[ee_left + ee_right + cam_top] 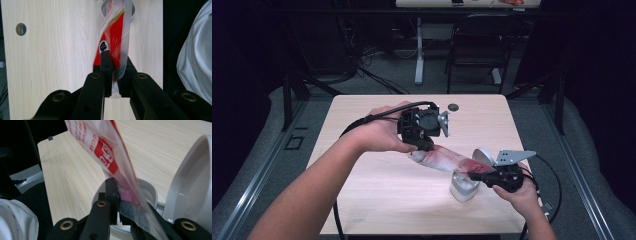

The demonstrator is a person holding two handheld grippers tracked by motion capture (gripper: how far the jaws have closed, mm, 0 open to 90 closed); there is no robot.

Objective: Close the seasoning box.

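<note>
Above the desk's four-o'clock corner, a red-and-clear sugar pouch slants over a white lidded container, the left gripper and right gripper each pinching one end between their jaws, with bare wood open toward nine o'clock.

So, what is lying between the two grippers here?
The sugar bag spans between them in the high view, held by the left gripper and the right gripper, above the white container.
</note>
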